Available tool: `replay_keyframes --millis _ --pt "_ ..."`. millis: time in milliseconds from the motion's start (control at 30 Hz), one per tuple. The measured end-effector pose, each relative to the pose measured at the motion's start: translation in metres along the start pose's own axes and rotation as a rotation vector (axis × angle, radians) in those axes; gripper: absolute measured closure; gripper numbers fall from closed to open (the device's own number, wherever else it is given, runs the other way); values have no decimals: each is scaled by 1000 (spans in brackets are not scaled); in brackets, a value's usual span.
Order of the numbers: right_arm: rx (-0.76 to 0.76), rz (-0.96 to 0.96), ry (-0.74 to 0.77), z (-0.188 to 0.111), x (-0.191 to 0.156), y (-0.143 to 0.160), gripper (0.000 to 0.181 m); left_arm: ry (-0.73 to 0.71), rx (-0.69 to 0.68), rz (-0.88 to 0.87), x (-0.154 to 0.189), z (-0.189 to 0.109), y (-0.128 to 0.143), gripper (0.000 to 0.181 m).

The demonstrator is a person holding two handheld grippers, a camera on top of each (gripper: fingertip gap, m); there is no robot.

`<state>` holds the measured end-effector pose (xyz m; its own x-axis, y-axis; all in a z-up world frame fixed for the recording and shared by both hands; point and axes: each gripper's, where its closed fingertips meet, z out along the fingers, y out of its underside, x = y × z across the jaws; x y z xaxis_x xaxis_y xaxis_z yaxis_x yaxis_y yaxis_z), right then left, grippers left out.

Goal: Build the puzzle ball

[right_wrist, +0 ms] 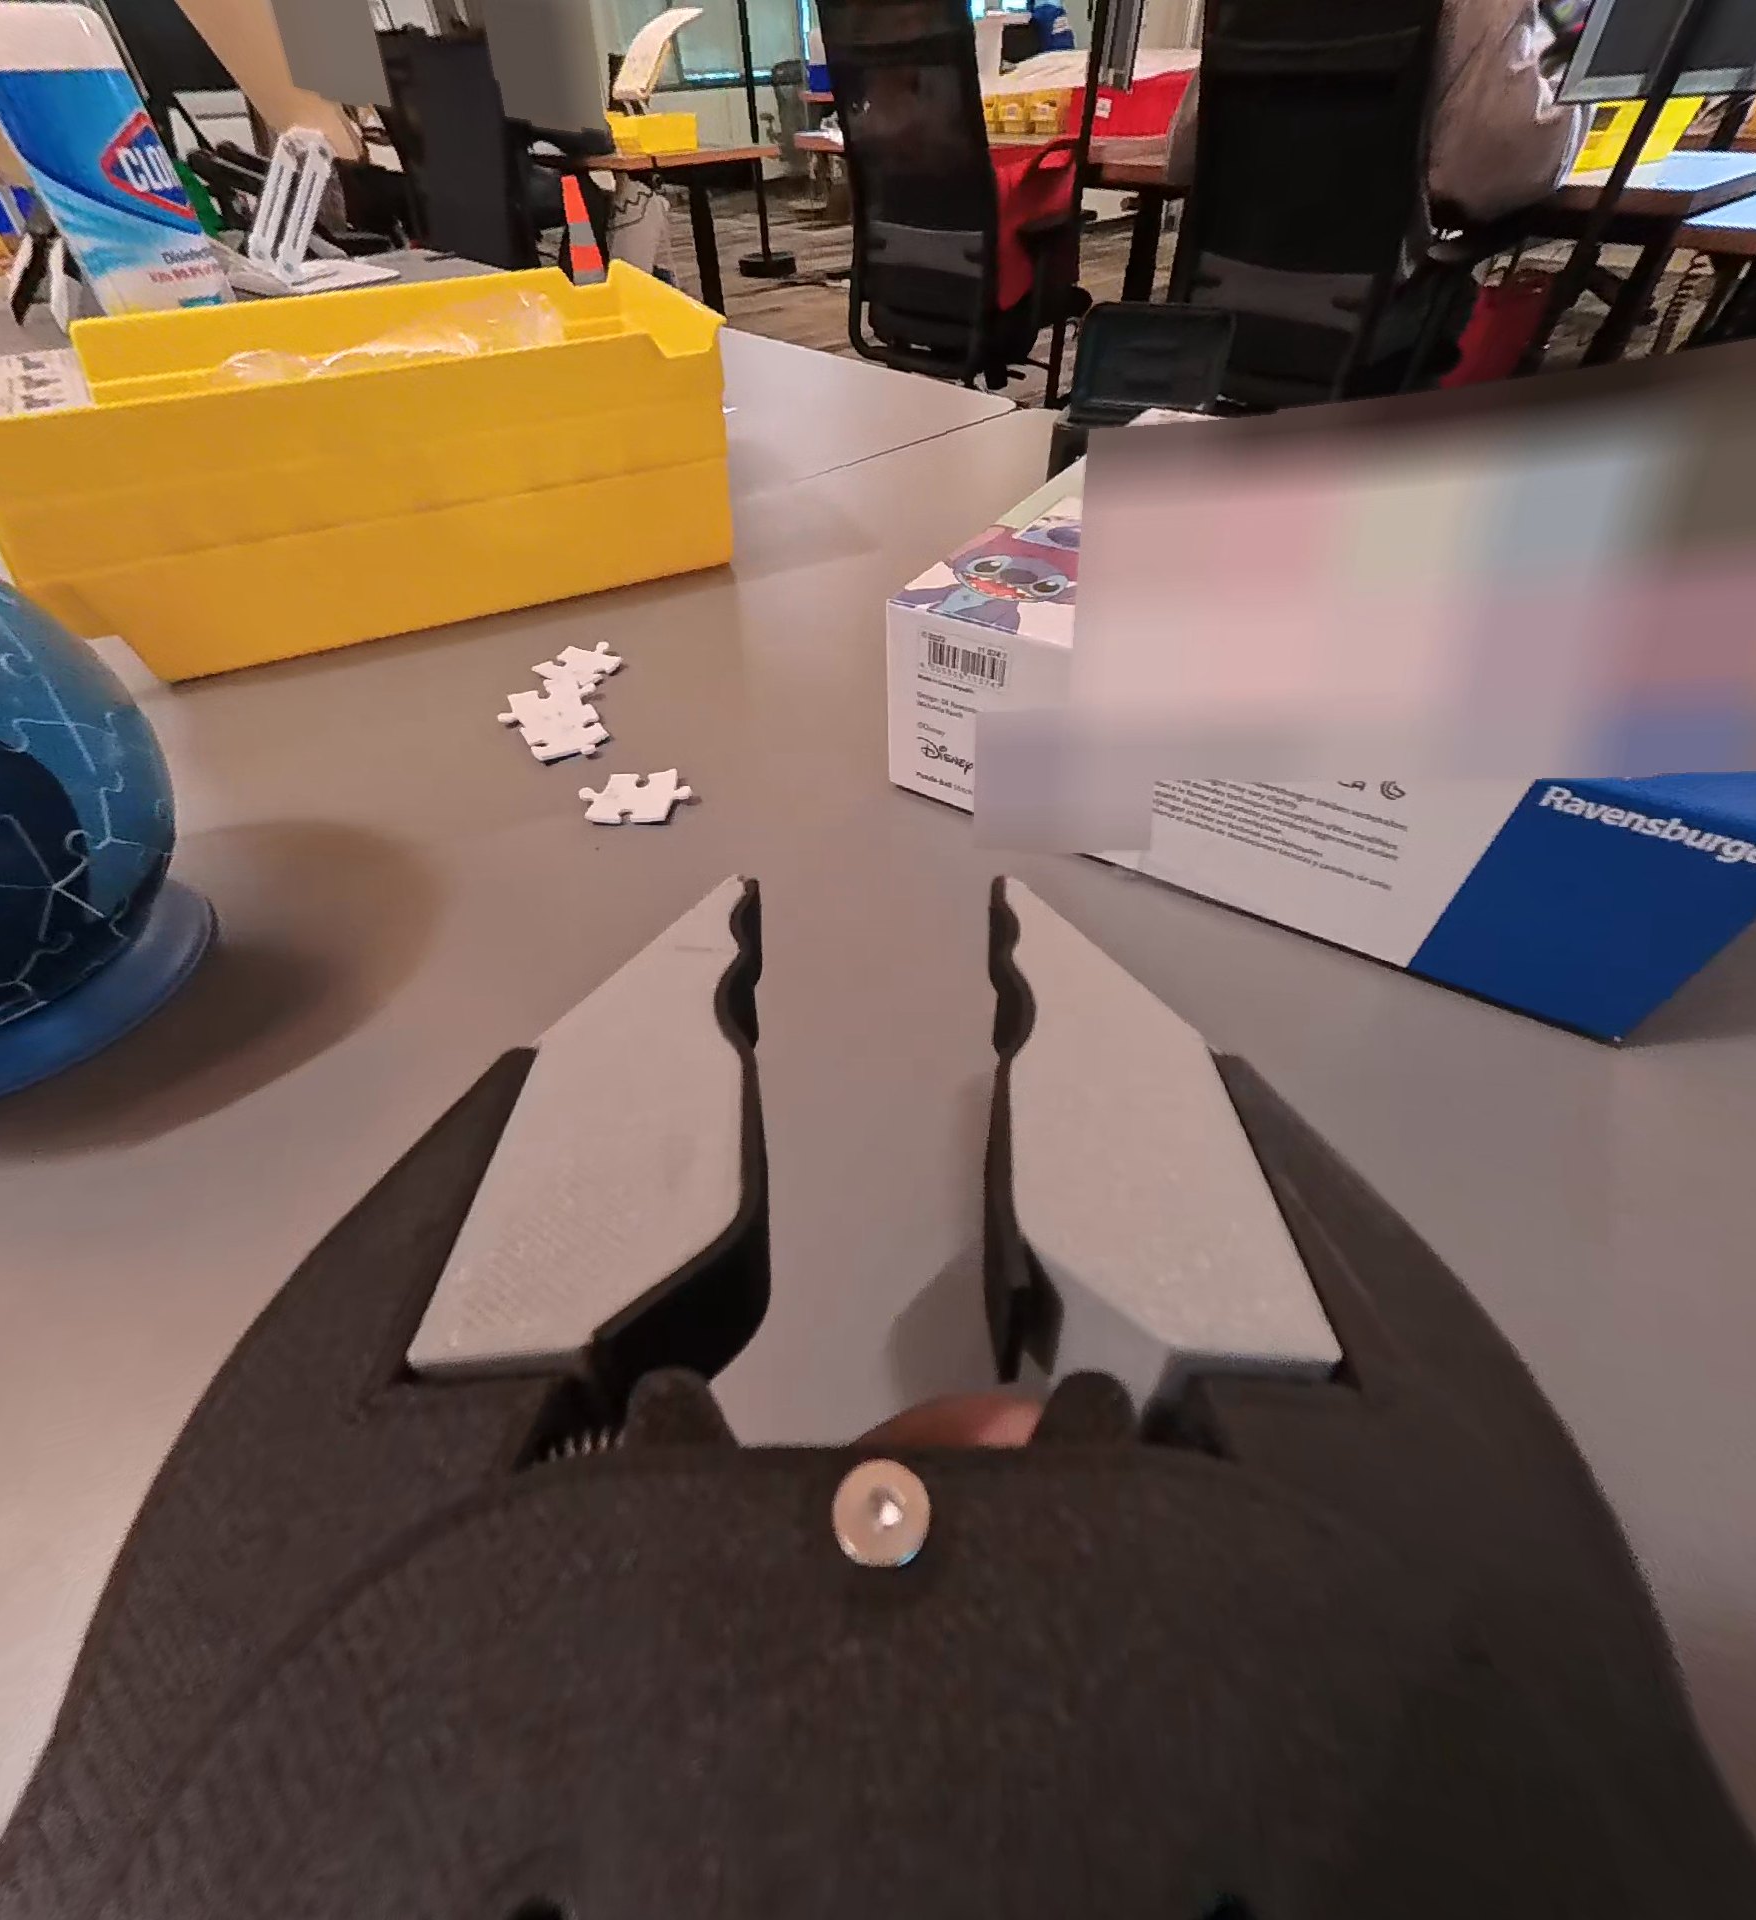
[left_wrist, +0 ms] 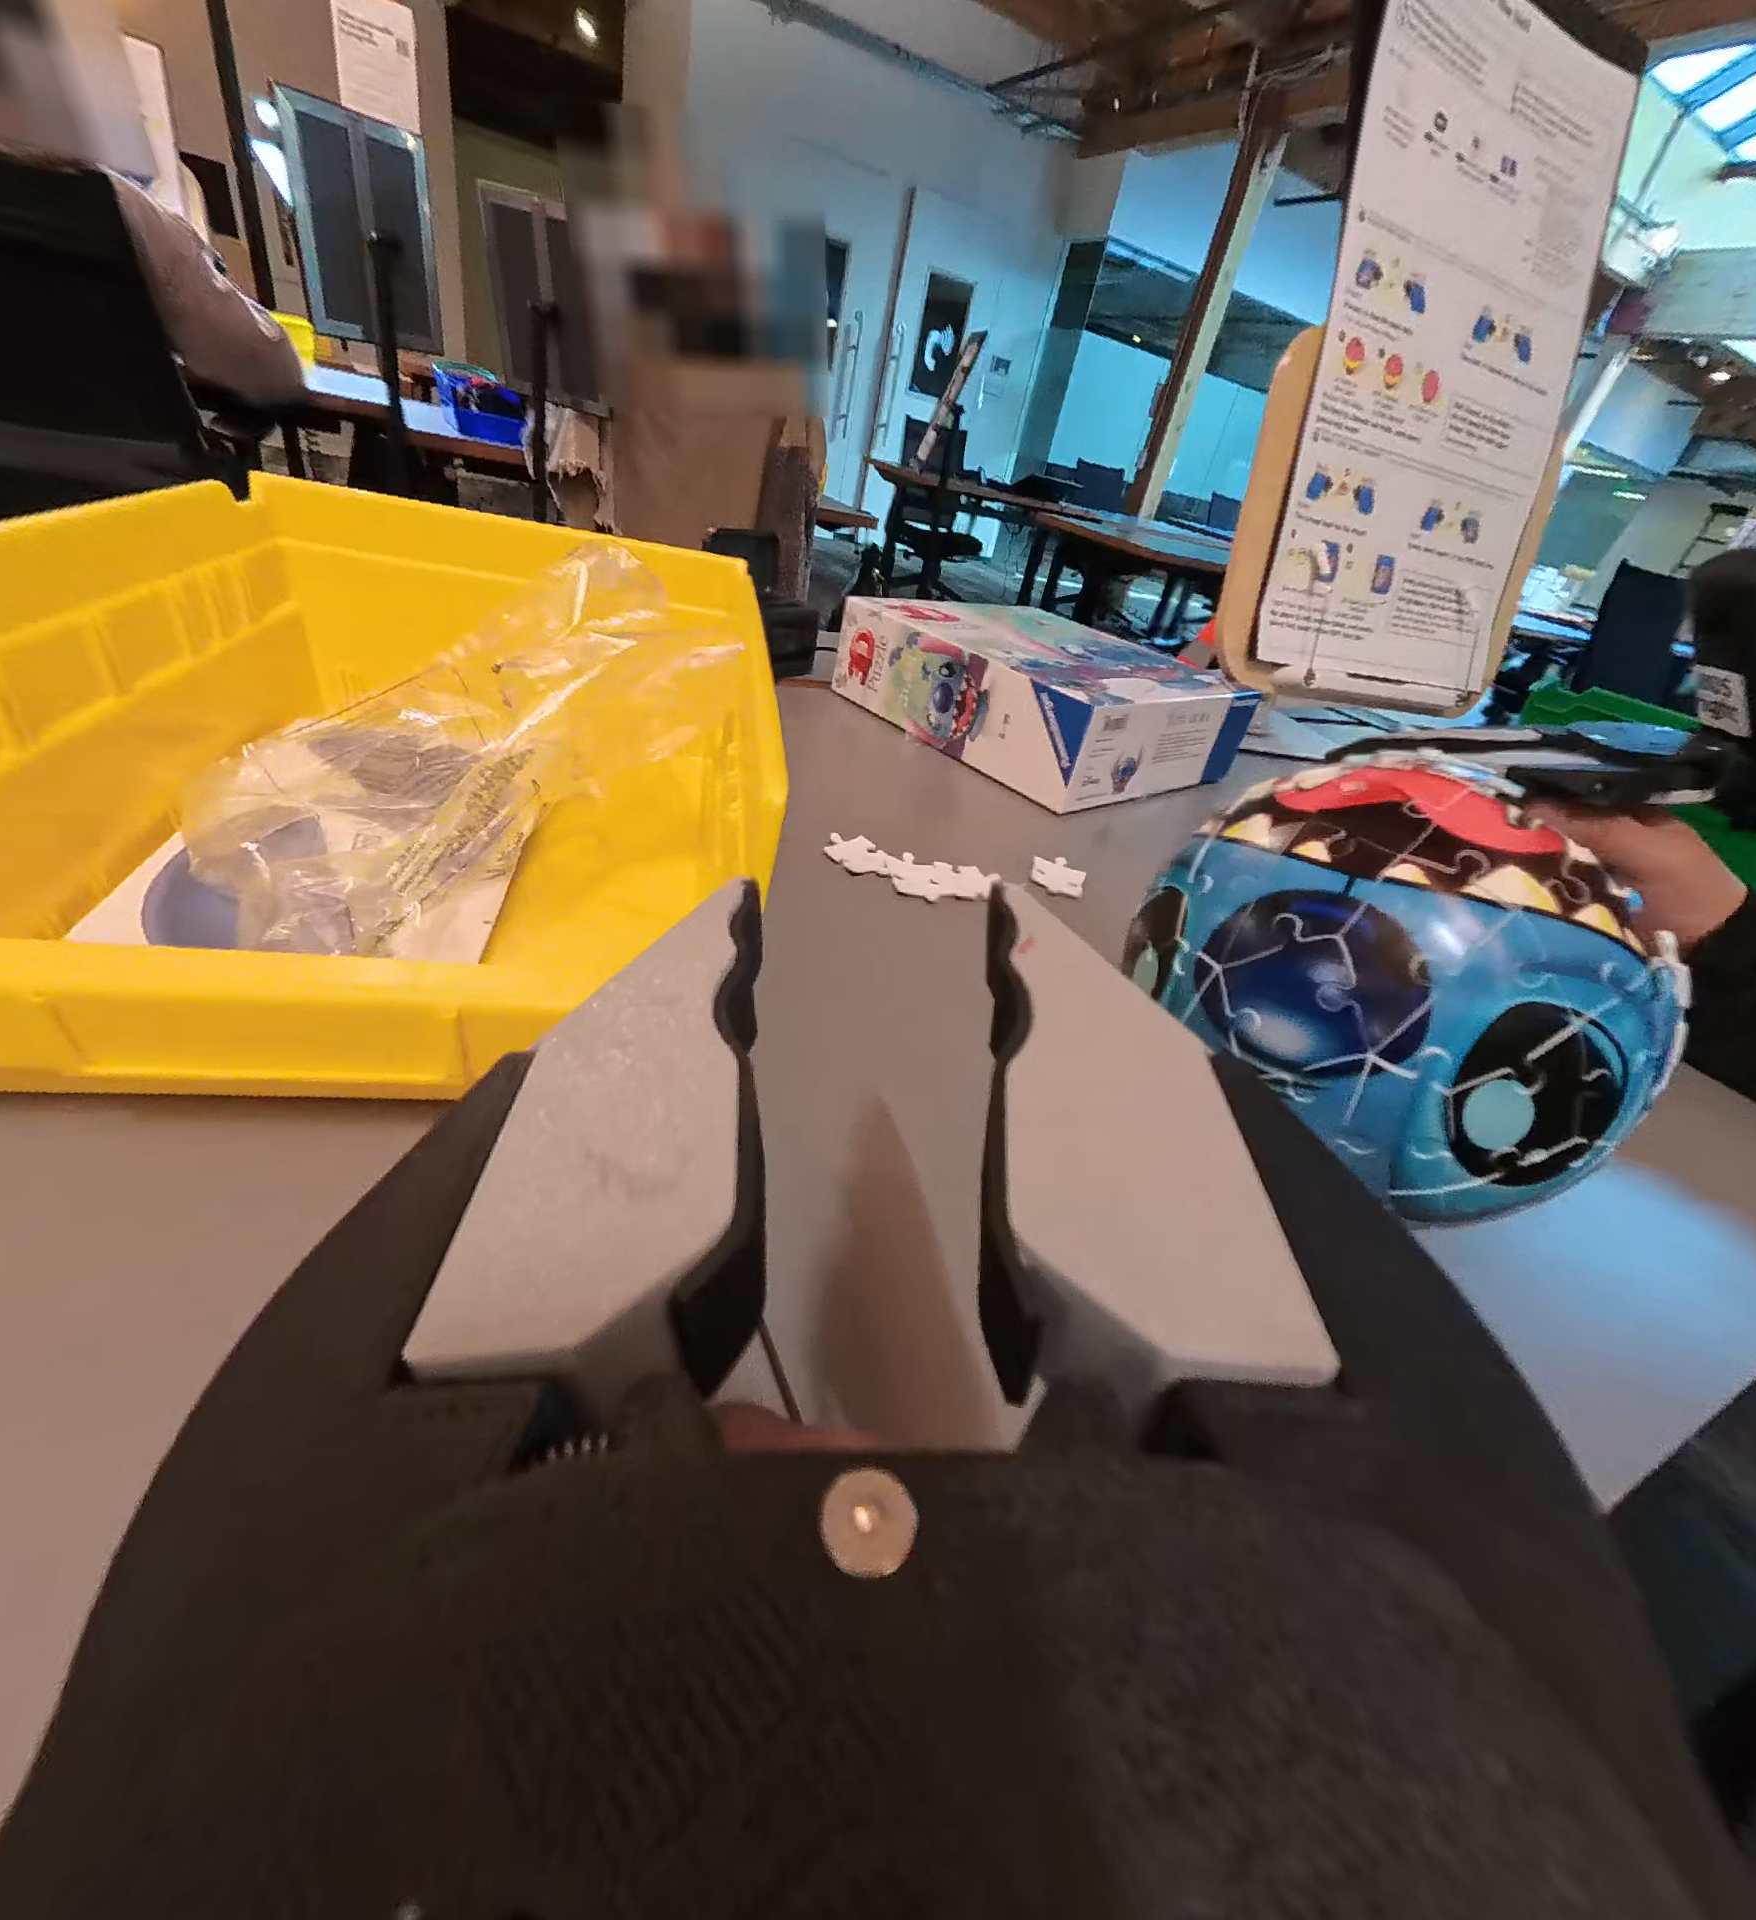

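The puzzle ball (left_wrist: 1404,997) is blue with dark eyes, teeth and a red tongue, and stands on the grey table at the right. In the right wrist view it (right_wrist: 22,810) rests on a blue ring stand (right_wrist: 95,1003) at the far left. Several white, face-down puzzle pieces (left_wrist: 941,878) lie on the table just beyond my left gripper (left_wrist: 872,914), which is open and empty. My right gripper (right_wrist: 872,894) is open and empty, with the pieces (right_wrist: 567,707) ahead and left of it. It also shows behind the ball's top in the left wrist view (left_wrist: 1591,764), held by a hand (left_wrist: 1663,873).
A yellow bin (left_wrist: 583,997) holding a plastic bag and a sheet stands left of the pieces; it also shows in the right wrist view (right_wrist: 386,520). The puzzle box (left_wrist: 1050,696) (right_wrist: 1539,894) lies beyond them. An instruction sheet on a stand (left_wrist: 1435,364) rises behind the ball. A wipes canister (right_wrist: 95,156) stands far left. My hands' fingertips stand some 40 cm from each other.
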<state>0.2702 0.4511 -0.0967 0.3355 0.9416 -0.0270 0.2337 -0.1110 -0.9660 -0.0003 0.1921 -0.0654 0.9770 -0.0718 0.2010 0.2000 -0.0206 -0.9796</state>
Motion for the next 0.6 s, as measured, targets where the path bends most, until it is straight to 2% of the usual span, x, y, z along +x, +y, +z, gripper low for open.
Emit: replay_keyframes --millis 33,100,233,333,433,600 --pt "-6 -1 3 0 1 1 138 13 -23 -20 -1 2 3 137" --pt "-23 8 0 2 2 3 128 41 -79 -63 -1 8 10 118" --pt "-52 20 -29 5 -1 7 106 96 -128 -127 0 12 17 99" --pt "-46 3 -15 5 -1 6 107 80 -103 -108 0 10 13 101" --pt "-50 -18 12 5 1 6 116 83 -98 -98 1 10 13 114" --pt "-38 -41 61 2 4 5 119 79 -82 -130 -2 8 11 119"
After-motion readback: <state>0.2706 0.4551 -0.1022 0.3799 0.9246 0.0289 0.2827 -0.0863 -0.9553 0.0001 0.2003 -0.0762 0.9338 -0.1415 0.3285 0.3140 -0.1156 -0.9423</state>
